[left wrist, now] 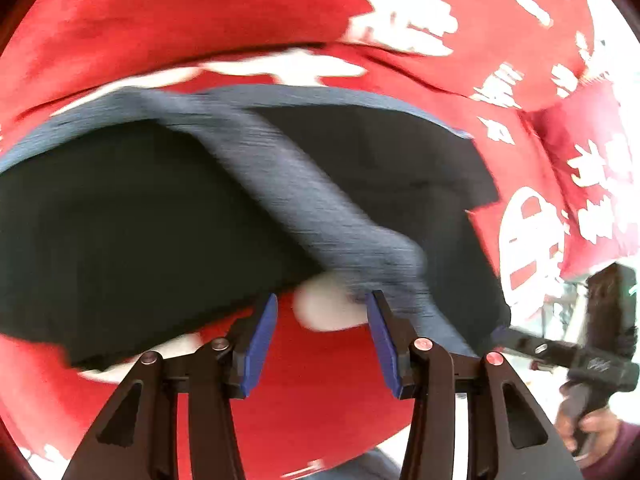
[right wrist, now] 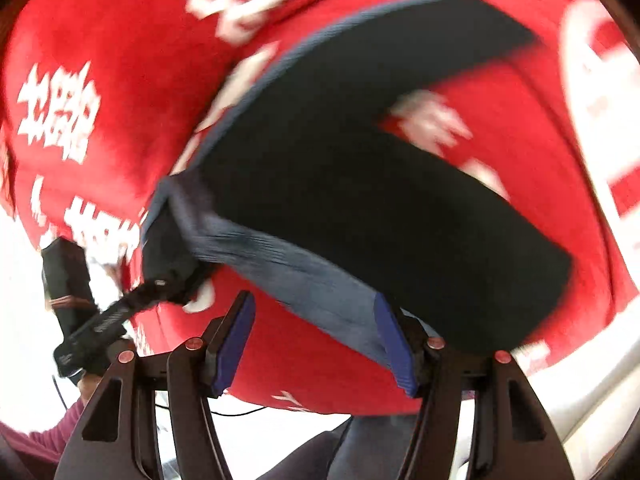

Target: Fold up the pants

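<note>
Black pants (left wrist: pixel 140 220) (right wrist: pixel 360 200) lie spread on a red cloth; both views are blurred by motion. Their blue-grey ribbed waistband (left wrist: pixel 280 184) (right wrist: pixel 304 280) runs slantwise between the two grippers. My left gripper (left wrist: pixel 324 296) hangs over the near edge of the pants. Its jaws are apart, and only red cloth and a white print show between them. The band's end lies at the tip of one finger. My right gripper (right wrist: pixel 315 297) is open too, with the band reaching one blue pad (right wrist: pixel 394 344). Each gripper also shows in the other's view, the left gripper (right wrist: pixel 168 280) and the right gripper (left wrist: pixel 516 340), at the pants' near corners.
The red cloth (left wrist: pixel 160 20) (right wrist: pixel 120 40) with white characters covers the table and drops off at the near edge. A hand (left wrist: pixel 592 432) and a purple sleeve (right wrist: pixel 44 440) hold the gripper handles. The person's legs (right wrist: pixel 360 440) and a thin cable (right wrist: pixel 240 412) are below the edge.
</note>
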